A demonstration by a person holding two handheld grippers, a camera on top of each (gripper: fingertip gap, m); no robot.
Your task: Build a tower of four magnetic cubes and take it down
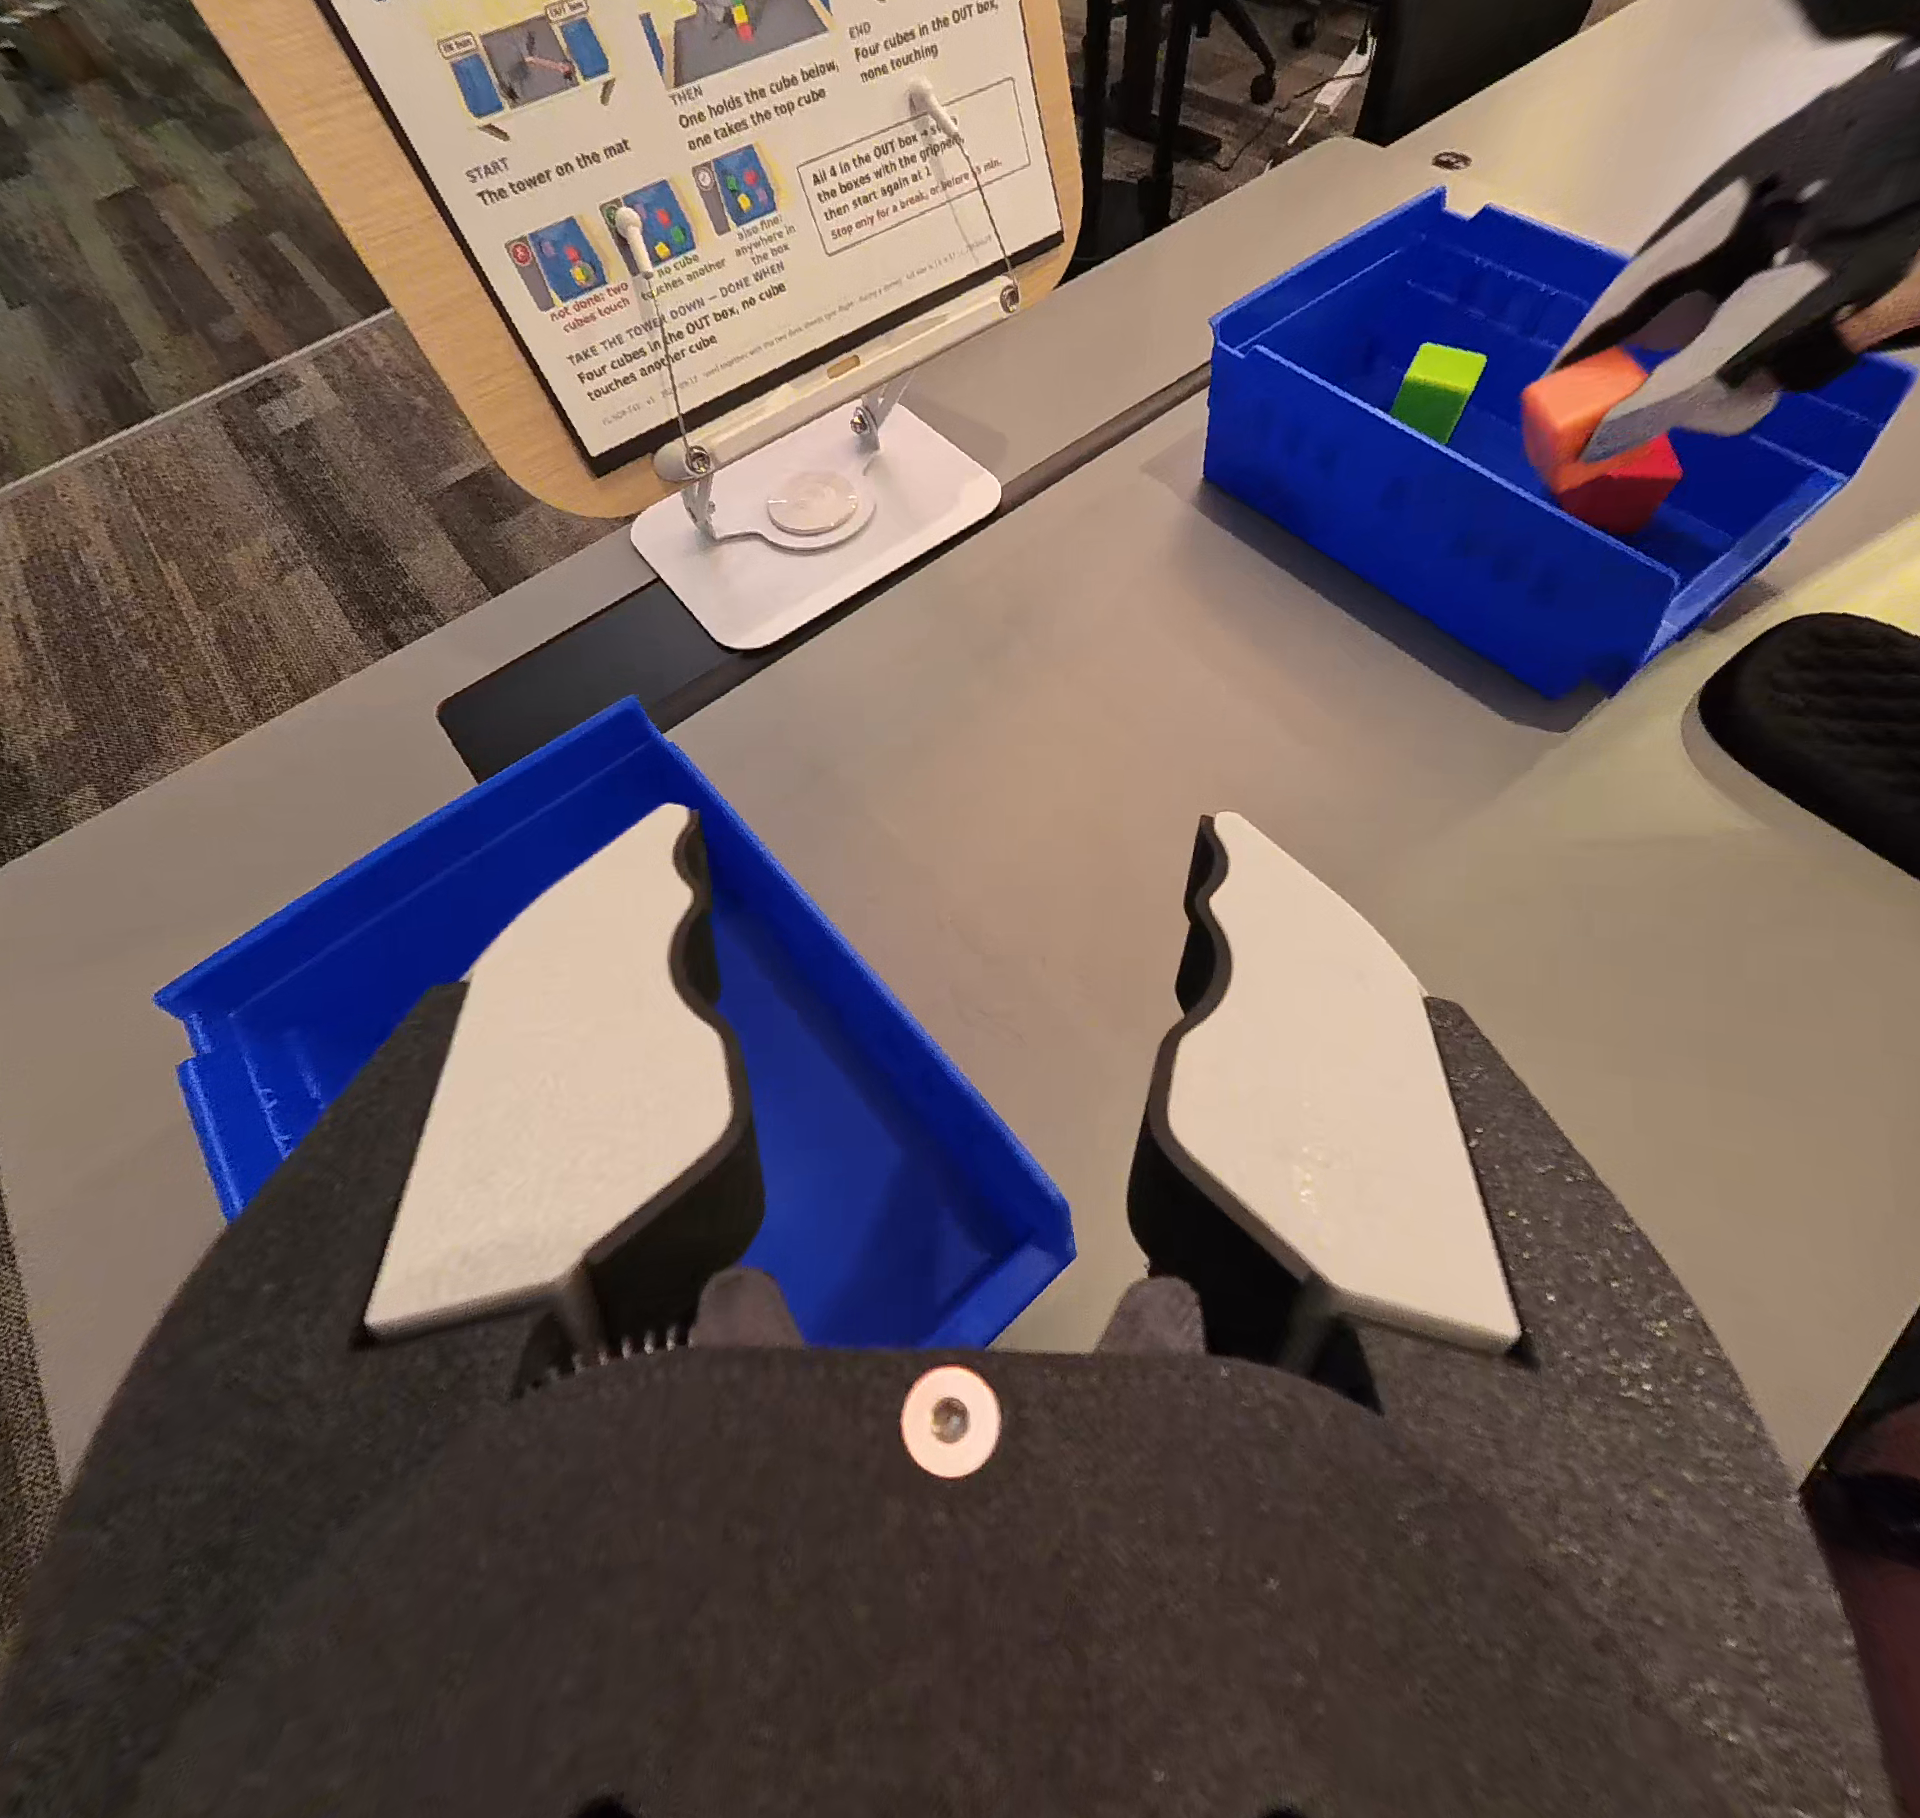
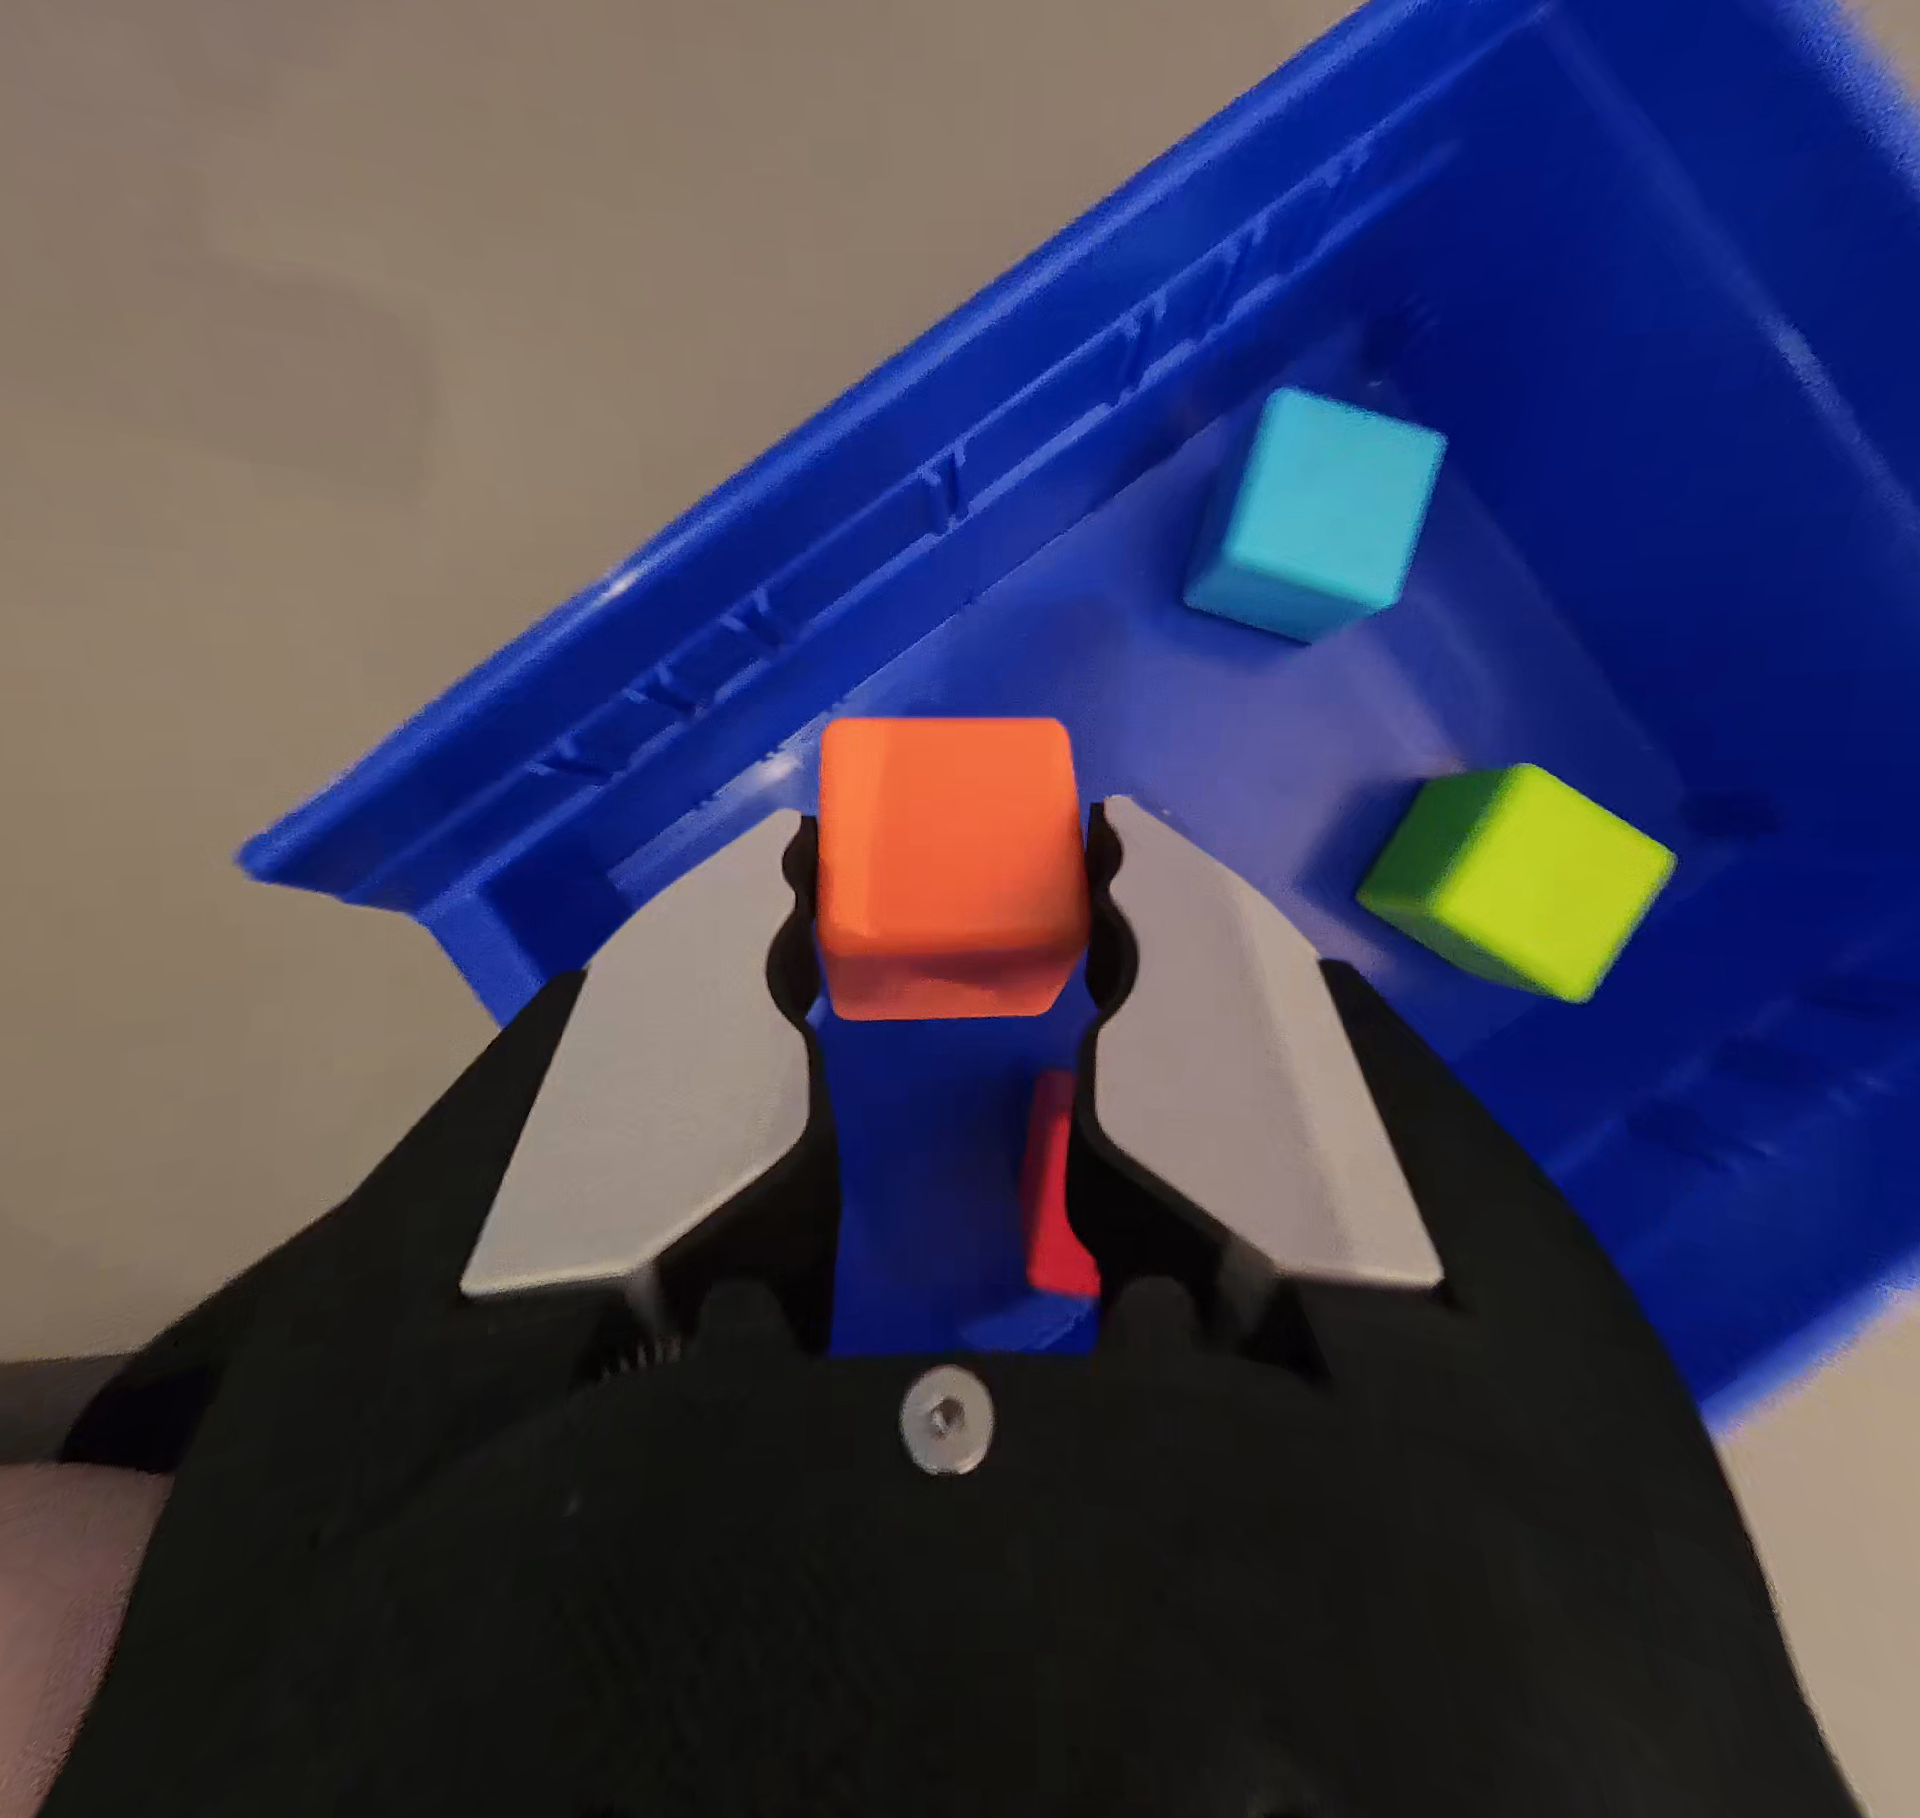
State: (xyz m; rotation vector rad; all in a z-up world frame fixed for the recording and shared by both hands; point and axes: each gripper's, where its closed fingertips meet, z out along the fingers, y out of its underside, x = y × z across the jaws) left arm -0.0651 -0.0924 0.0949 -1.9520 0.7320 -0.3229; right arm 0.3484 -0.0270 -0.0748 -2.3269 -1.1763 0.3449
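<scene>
- Left wrist view first: your left gripper [image 1: 945, 947] hangs with its jaws spread wide and nothing between them, over the near end of a blue bin [image 1: 343, 947] at the left side of the grey tabletop [image 1: 1039, 729].
- That bin's floor, where it shows past the fingers, carries no cube.
- Behind it, at the tabletop's far edge, an instruction board [image 1: 665, 158] leans on a white stand [image 1: 821, 532].
- Further right, the second blue bin [image 1: 1434, 563] sits toward the far right corner of the tabletop, and this is where the cubes are.
- Inside it, the green cube [image 1: 1439, 392] stands near the far wall, apart from the others.
- Your right gripper [image 1: 1600, 418] reaches in from the right, clamped on the orange cube [image 1: 1574, 412], which rests against the top of the red cube [image 1: 1621, 490] on the bin floor.
- Right wrist view now: the orange cube [image 2: 945, 864] is pinched between your fingertips [image 2: 1117, 875], above the bin [image 2: 727, 667] near its long wall.
- A sliver of the red cube [image 2: 1055, 1186] peeks out behind the right finger.
- Rightward, the light-blue cube [image 2: 1314, 516] and green cube [image 2: 1522, 880] lie on the floor, apart from each other.
</scene>
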